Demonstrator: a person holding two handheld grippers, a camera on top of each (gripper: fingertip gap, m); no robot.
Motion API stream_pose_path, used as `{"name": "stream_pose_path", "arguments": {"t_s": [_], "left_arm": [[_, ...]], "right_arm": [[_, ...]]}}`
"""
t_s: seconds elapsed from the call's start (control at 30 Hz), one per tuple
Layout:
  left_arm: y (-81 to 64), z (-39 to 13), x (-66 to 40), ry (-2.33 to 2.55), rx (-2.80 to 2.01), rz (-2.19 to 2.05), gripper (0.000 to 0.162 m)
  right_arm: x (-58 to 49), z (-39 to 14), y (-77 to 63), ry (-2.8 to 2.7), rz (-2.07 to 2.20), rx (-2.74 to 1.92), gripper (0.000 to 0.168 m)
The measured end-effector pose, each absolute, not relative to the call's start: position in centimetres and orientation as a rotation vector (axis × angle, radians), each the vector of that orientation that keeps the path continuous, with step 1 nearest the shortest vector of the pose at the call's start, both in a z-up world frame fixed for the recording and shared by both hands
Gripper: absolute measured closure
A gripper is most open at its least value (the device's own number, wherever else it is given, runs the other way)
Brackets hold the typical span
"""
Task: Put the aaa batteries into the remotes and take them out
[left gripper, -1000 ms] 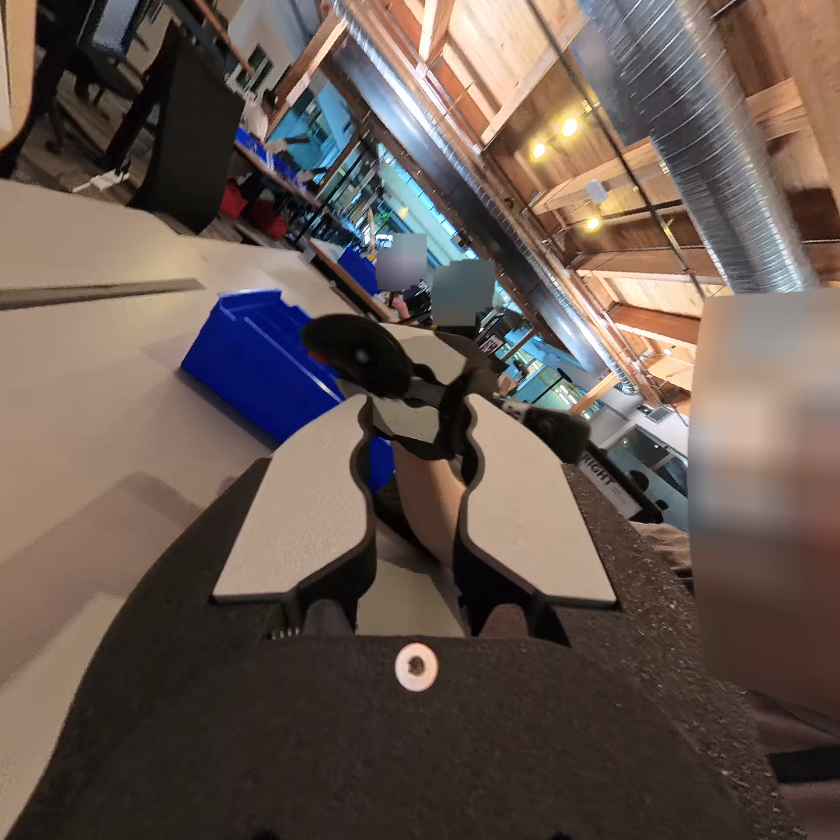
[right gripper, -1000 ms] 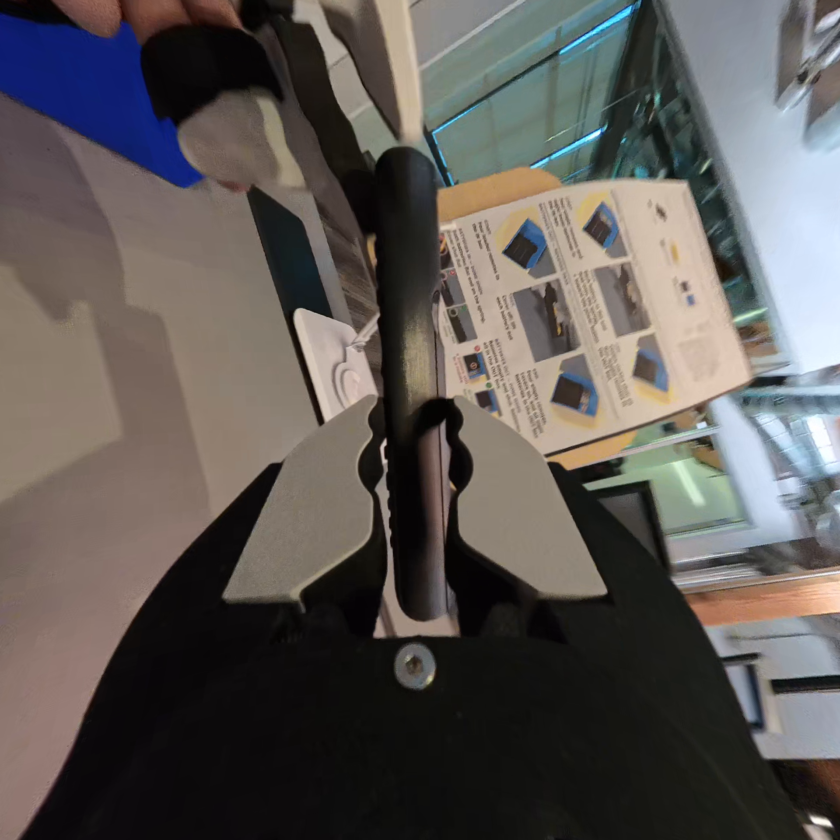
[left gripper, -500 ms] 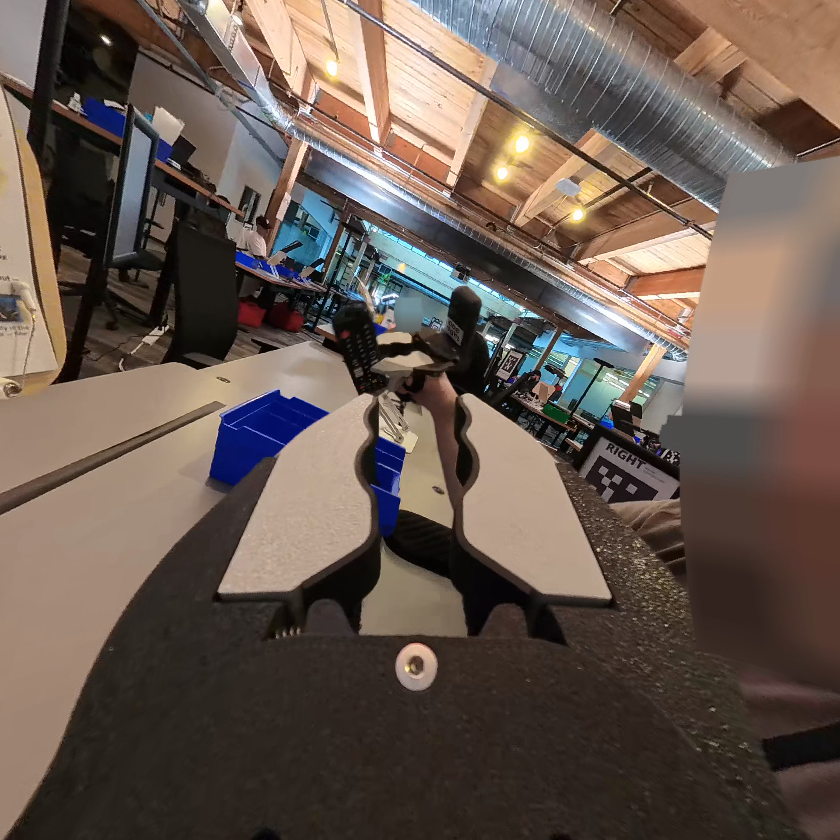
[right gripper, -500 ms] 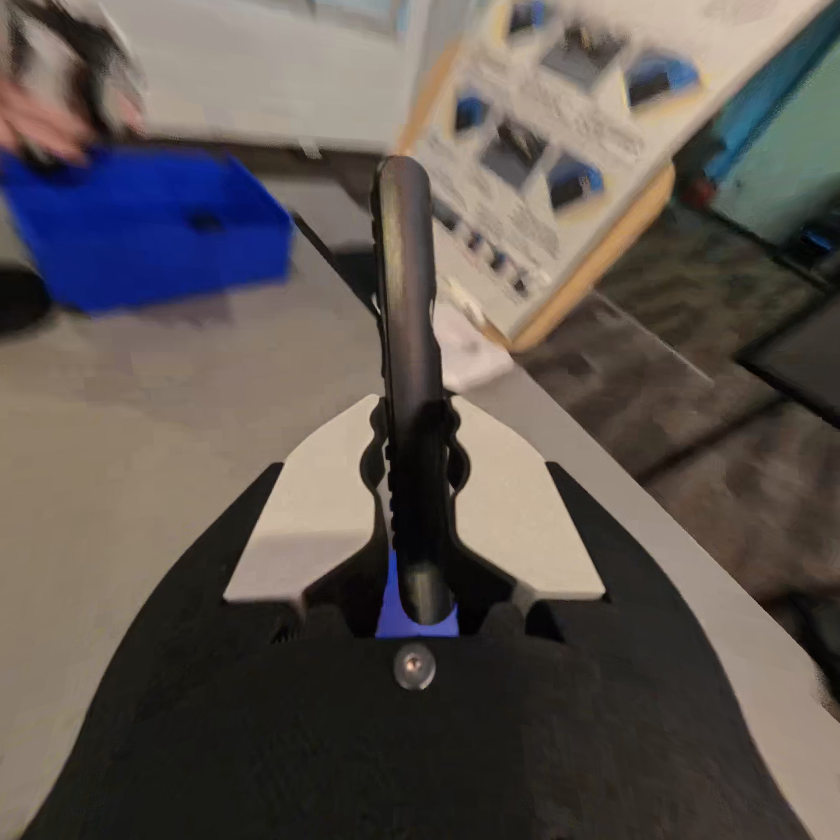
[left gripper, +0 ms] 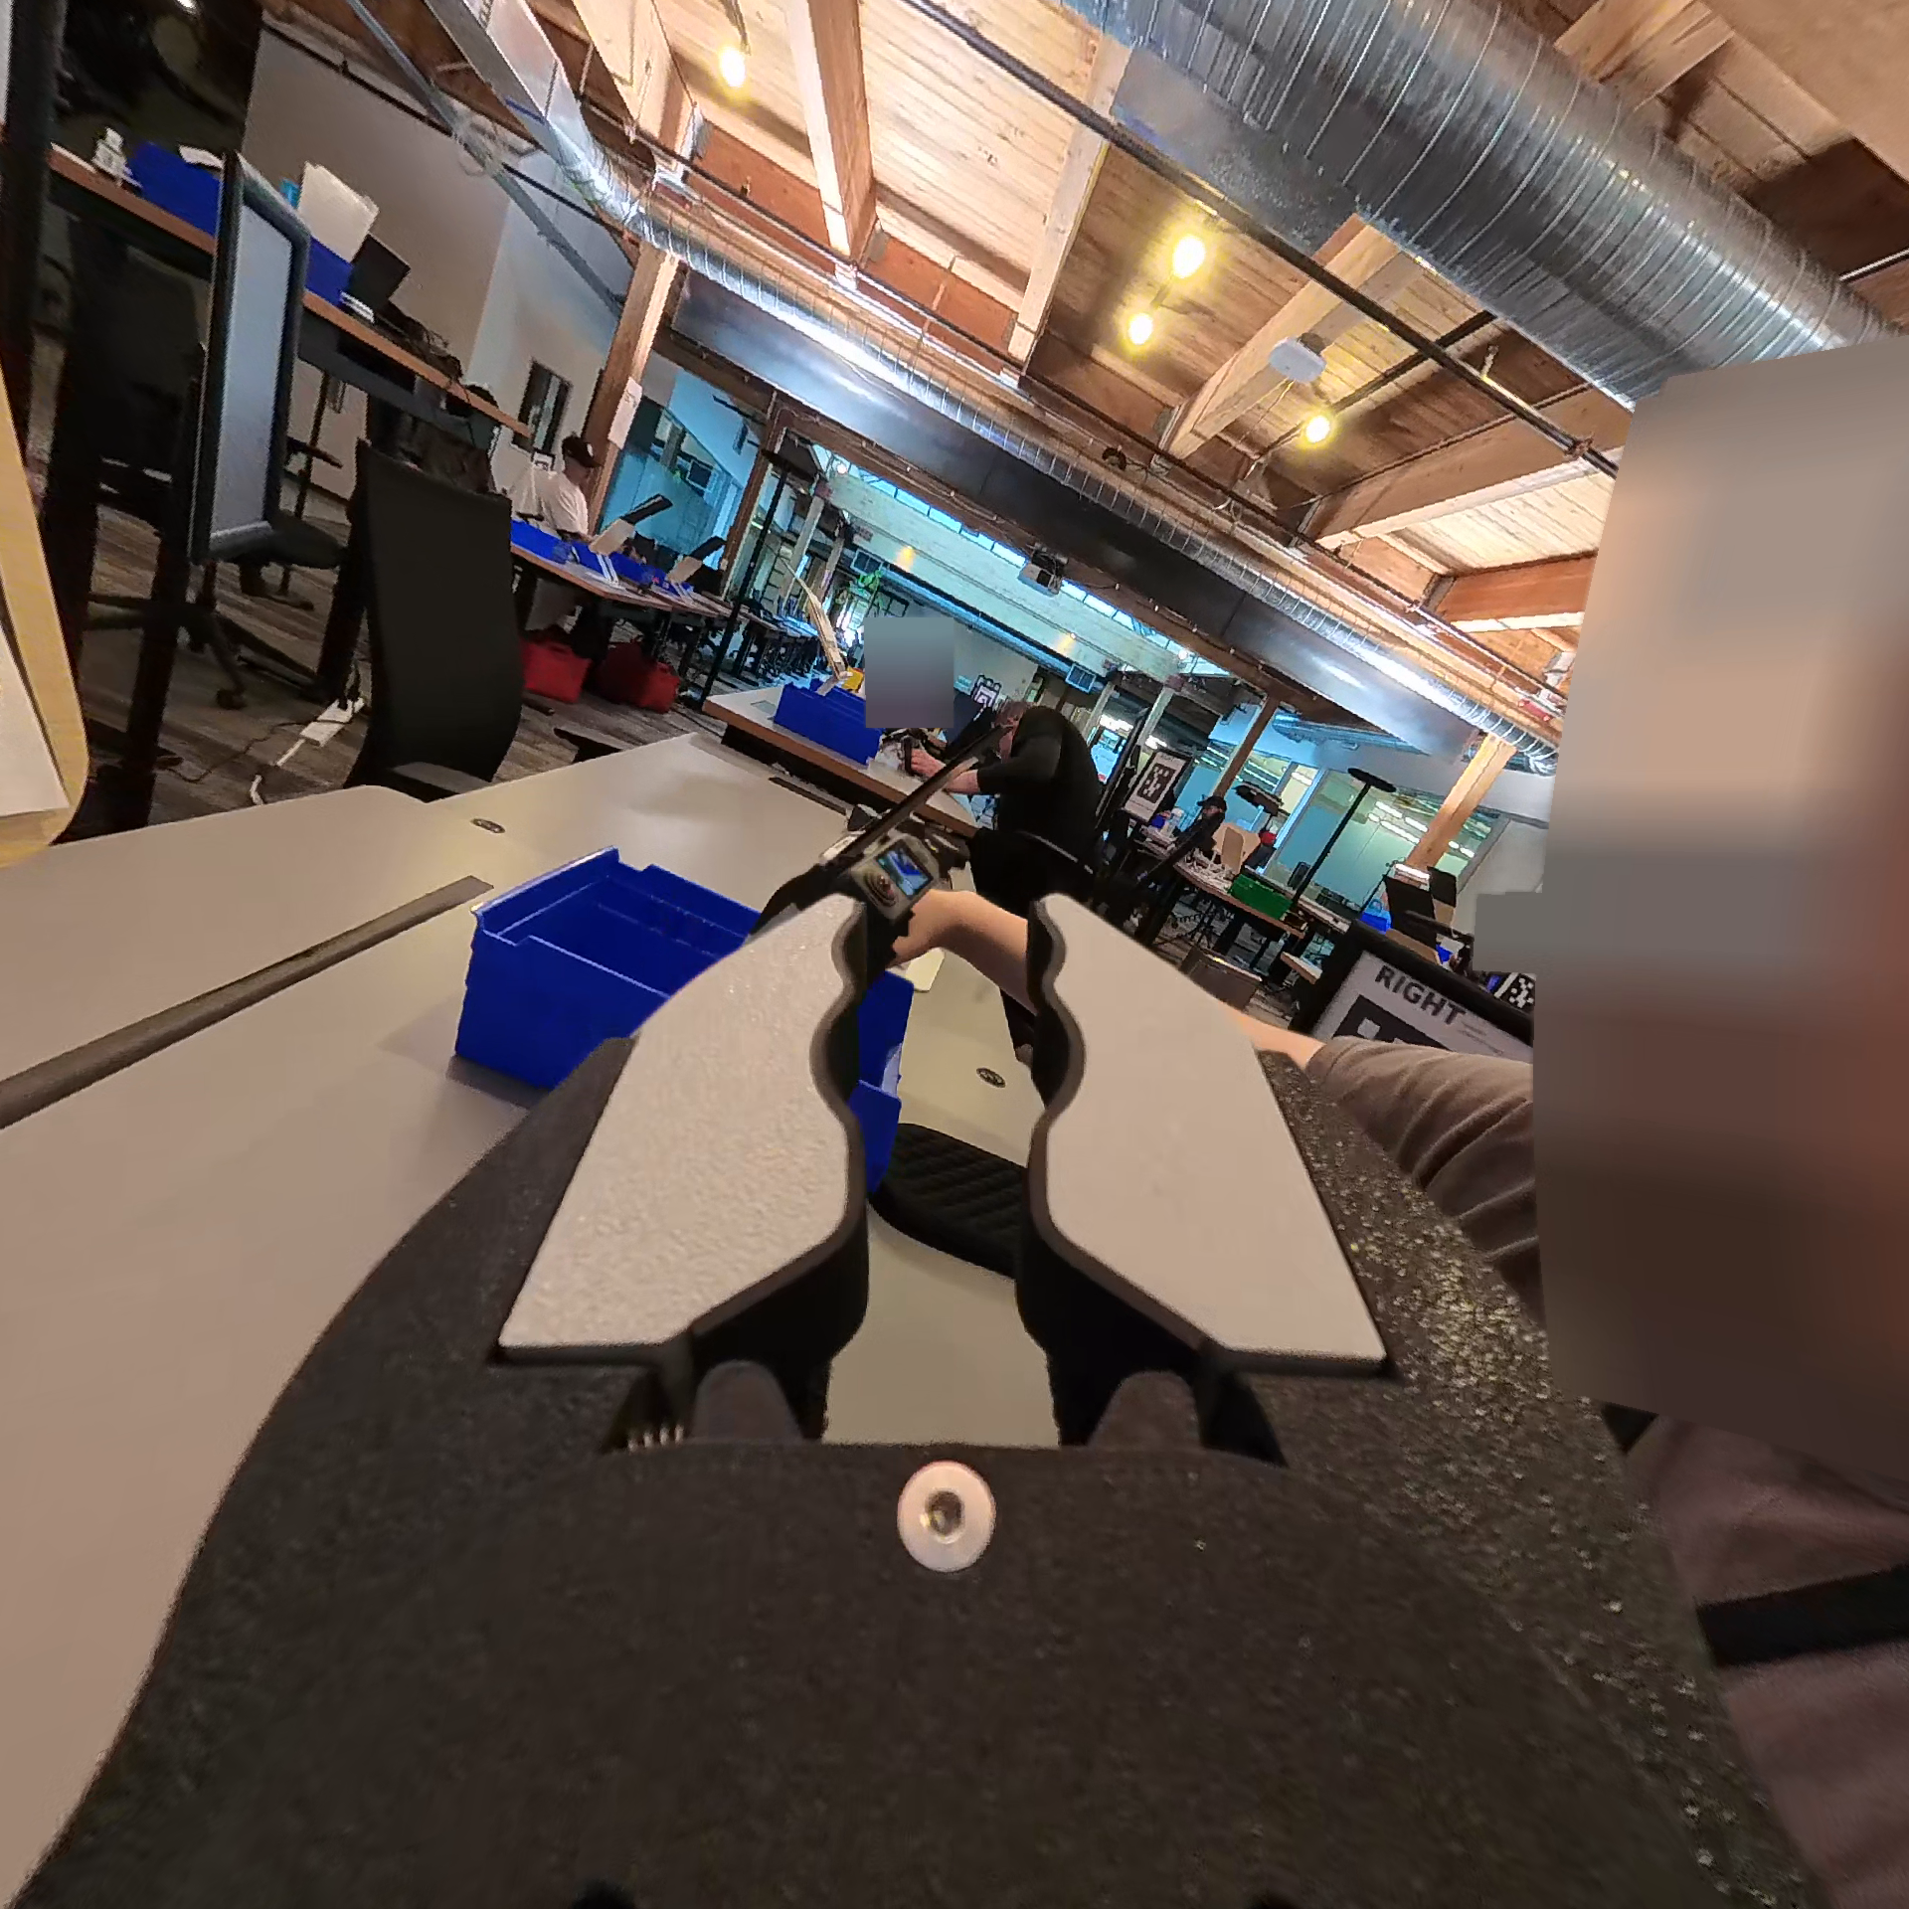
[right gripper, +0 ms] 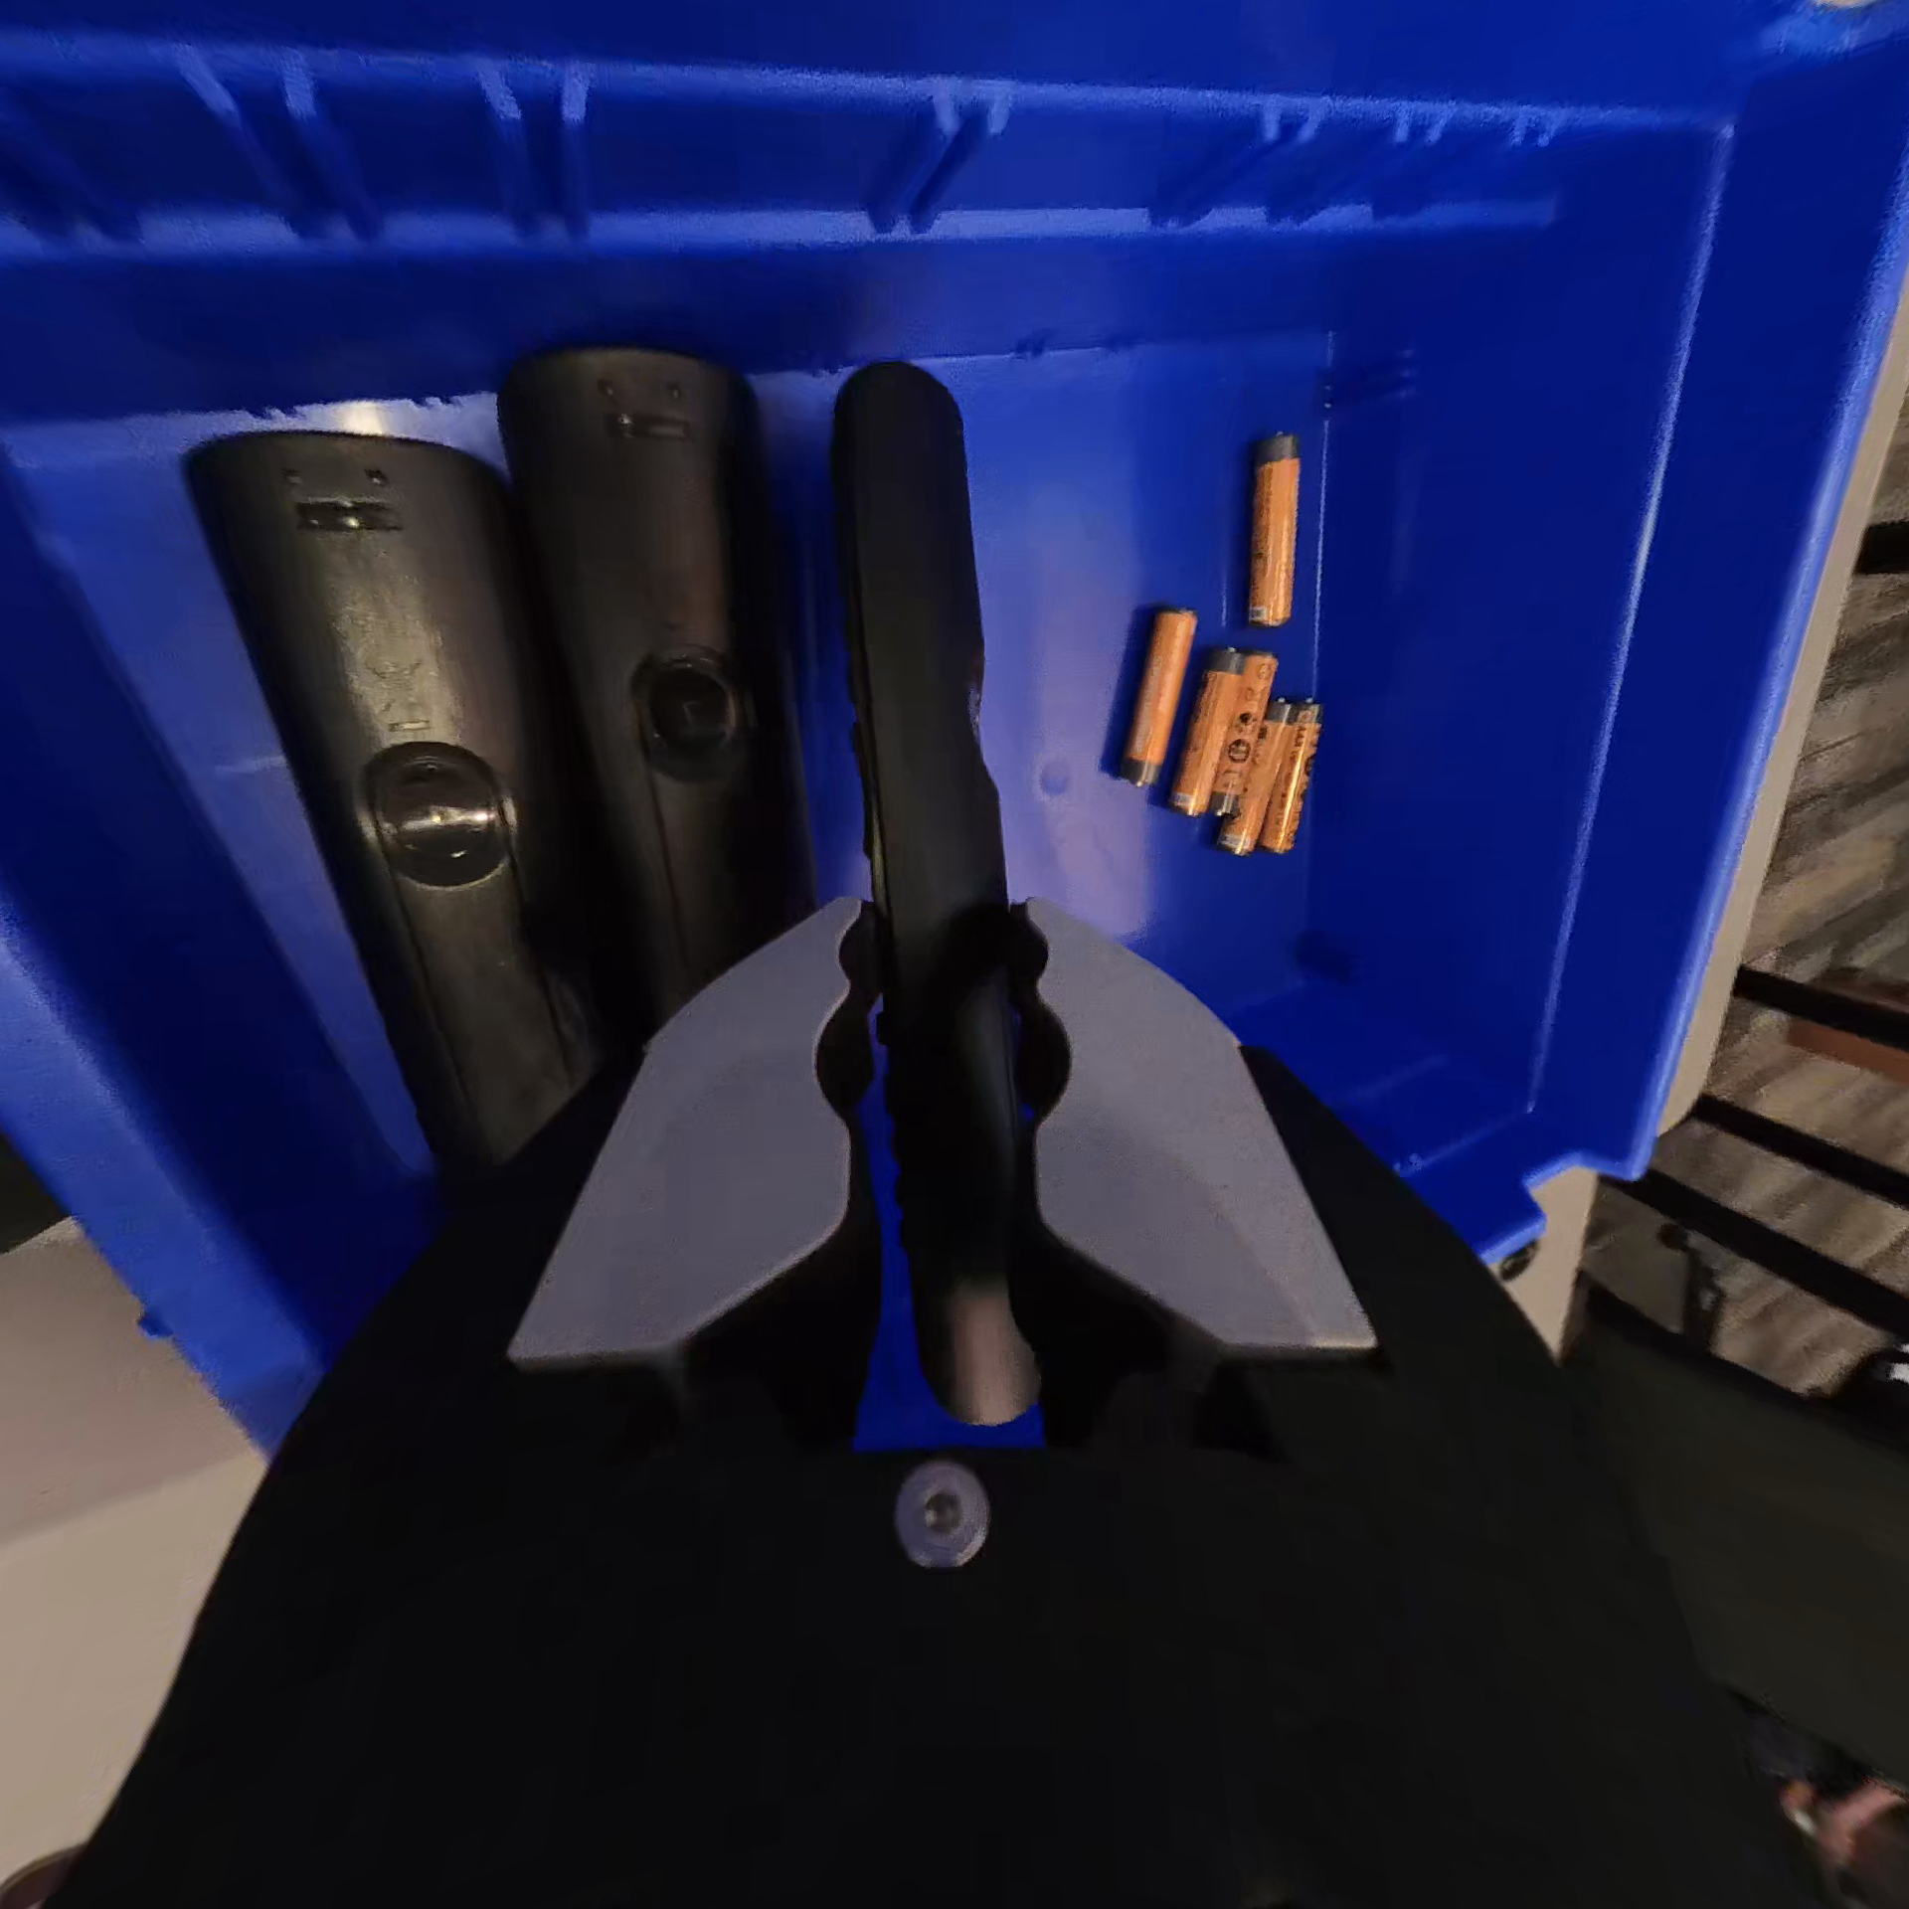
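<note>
In the left wrist view, the left gripper (left gripper: 945,1018) is seen empty, its jaws apart, hovering low over the grey table (left gripper: 238,1157). Half a second ago the right gripper was raised ahead of it with a remote held up; now only the person's forearm (left gripper: 966,930) and a small camera body (left gripper: 897,876) are visible beyond the fingertips, reaching toward the blue bin (left gripper: 579,971). A black textured pad (left gripper: 956,1188) lies on the table between the fingers. The left gripper's pose is little changed over the last second.

In the right wrist view, the right gripper (right gripper: 940,930) is clamped on a black remote (right gripper: 919,661), held edge-on along the fingers. Half a second ago this view was swinging past a board at the table's edge; now it is directed straight down into the bin (right gripper: 1612,620). Two other remotes (right gripper: 393,744) (right gripper: 661,640) lie back-up side by side on the bin floor, just left of the held one. Six orange batteries (right gripper: 1229,733) lie loose to the right, one (right gripper: 1273,527) slightly apart from the cluster.

The held remote appears to be on its way into the bin beside the other two. Whether it contains batteries cannot be told.
</note>
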State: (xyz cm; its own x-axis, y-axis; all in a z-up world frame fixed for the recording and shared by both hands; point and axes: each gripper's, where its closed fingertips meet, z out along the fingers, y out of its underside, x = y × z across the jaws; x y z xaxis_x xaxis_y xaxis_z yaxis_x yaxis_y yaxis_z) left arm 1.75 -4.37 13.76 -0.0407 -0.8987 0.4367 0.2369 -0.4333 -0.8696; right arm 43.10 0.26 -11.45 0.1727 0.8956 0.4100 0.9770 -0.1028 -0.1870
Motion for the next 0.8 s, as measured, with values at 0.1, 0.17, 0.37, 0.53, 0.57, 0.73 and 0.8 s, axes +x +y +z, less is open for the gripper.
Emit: {"name": "stream_pose_path", "arguments": {"t_s": [0.1, 0.17, 0.37, 0.53, 0.57, 0.73, 0.8], "left_arm": [[-4.4, 13.2, 2.4, 0.788, -1.361, -1.626, 0.134], [-4.3, 12.9, 2.6, 0.791, -1.374, -1.624, 0.134], [-3.9, 12.4, 2.9, 0.787, -1.399, -1.633, 0.134], [-3.5, 11.9, 3.0, 0.77, -1.423, -1.653, 0.136], [-3.6, 11.9, 3.1, 0.77, -1.423, -1.66, 0.136], [-3.8, 11.9, 3.3, 0.782, -1.422, -1.659, 0.136], [-4.0, 12.0, 3.4, 0.786, -1.42, -1.663, 0.136]], "right_arm": [[43.1, -12.0, 1.3, -1.794, -0.38, -1.972, 0.142], [43.2, -12.4, 1.5, -1.804, -0.415, -1.966, 0.141], [43.9, -14.4, 0.0, -1.861, -0.372, -2.05, 0.141], [44.2, -13.2, -0.5, -1.797, -0.299, -2.098, 0.138], [44.1, -12.8, -0.7, -1.791, -0.267, -2.11, 0.138], [43.0, -11.0, -0.9, -1.679, -0.074, -2.171, 0.139], [42.5, -10.8, -0.7, -1.614, 0.022, -2.203, 0.14]]}}
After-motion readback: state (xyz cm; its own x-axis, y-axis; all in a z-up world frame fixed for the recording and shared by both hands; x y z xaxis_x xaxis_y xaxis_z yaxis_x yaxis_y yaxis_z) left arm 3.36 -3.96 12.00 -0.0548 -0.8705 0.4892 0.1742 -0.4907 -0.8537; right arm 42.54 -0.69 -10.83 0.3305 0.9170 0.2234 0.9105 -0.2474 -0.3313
